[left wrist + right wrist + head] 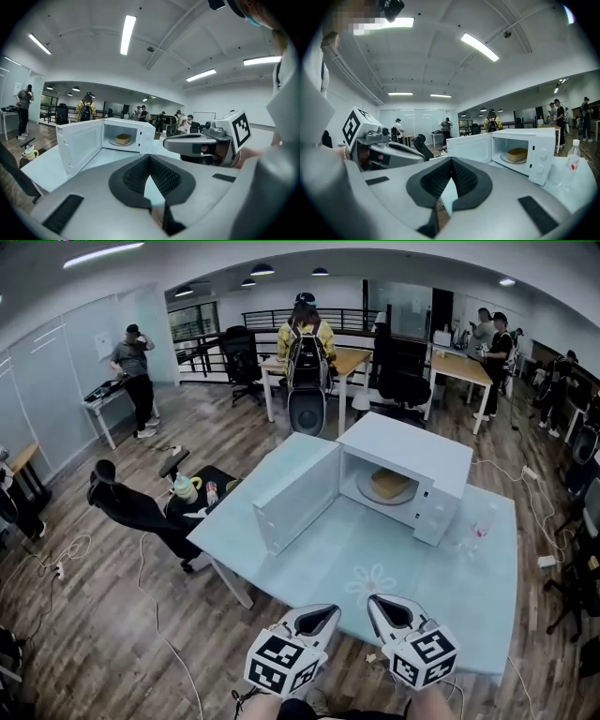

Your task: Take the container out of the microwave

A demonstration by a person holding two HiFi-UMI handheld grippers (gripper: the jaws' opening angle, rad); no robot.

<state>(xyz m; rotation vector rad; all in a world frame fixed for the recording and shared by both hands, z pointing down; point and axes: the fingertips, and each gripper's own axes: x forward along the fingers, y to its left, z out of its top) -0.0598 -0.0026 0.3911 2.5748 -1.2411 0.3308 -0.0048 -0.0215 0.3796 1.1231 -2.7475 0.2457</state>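
The left tongs (319, 617) and right tongs (382, 610) were clenched empty, the container (389, 483) well ahead inside the open microwave (441, 460), so 1 pair would need opening before reaching in level.

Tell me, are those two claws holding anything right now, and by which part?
Nothing is held. The left gripper and right gripper are both shut and empty, short of the open microwave. The container sits inside it, untouched.
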